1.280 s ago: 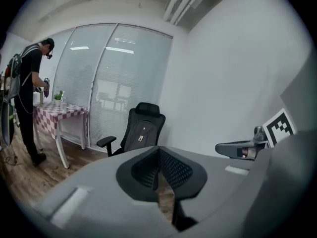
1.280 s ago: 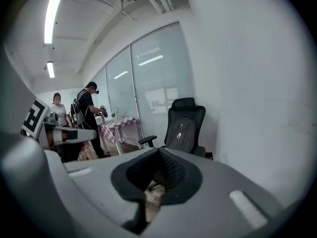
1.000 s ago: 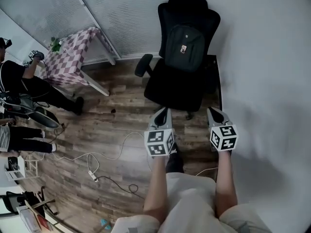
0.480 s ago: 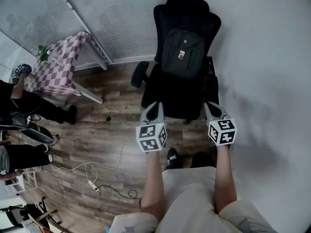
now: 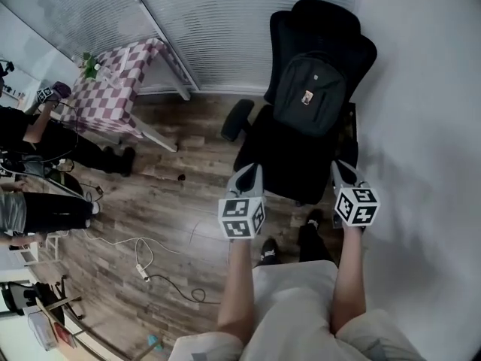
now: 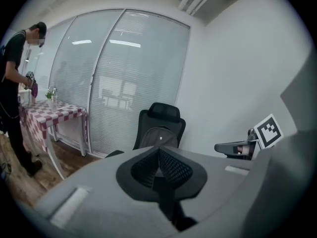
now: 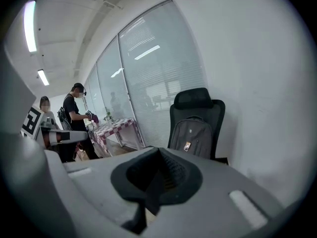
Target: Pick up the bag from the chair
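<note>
A dark grey backpack (image 5: pixel 310 95) leans upright against the back of a black office chair (image 5: pixel 294 160) by the white wall. It also shows in the left gripper view as the backpack (image 6: pixel 157 137) and in the right gripper view as the backpack (image 7: pixel 190 135) with a small tag. My left gripper (image 5: pixel 248 176) hovers at the seat's front left edge, jaws shut and empty. The right gripper (image 5: pixel 342 170) is at the seat's front right corner, also shut on nothing. Both stay short of the bag.
A checkered table (image 5: pixel 113 81) stands left by the blind-covered glass wall (image 5: pixel 225 21). People (image 5: pixel 30 134) stand at the far left. Cables and a power strip (image 5: pixel 143 271) lie on the wood floor. The chair's armrest (image 5: pixel 237 119) sticks out left. The wall (image 5: pixel 428 126) closes the right side.
The person has stepped forward, so the chair and bag sit closer. Both grippers have come up to the seat's front edge, still shut.
</note>
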